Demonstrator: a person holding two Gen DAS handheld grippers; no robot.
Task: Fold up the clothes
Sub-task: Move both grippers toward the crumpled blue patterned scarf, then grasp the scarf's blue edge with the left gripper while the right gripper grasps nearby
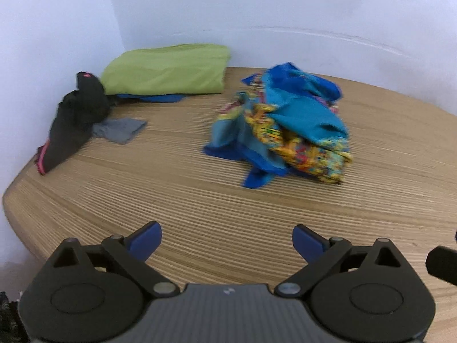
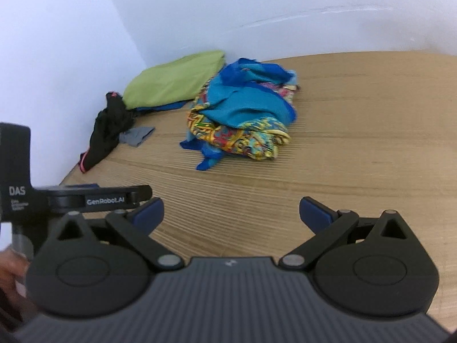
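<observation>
Matt ribbed wood-grain worktop (image 1: 200,200), soft crumpled printed cloth (image 1: 285,125), smooth green folded fabric (image 1: 168,70), matt black plastic left gripper (image 1: 227,243) with blue pads (image 1: 145,241)

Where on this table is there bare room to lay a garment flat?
Bare wood runs between both open grippers, left gripper and right gripper, and the crumpled blue patterned garment. The table right of it is free too. The left corner is crowded: green folded cloth, black garment, grey piece.

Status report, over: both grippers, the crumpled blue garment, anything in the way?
Left gripper open, empty; right gripper too. Blue patterned garment crumpled, untouched on table. Path clear.
</observation>
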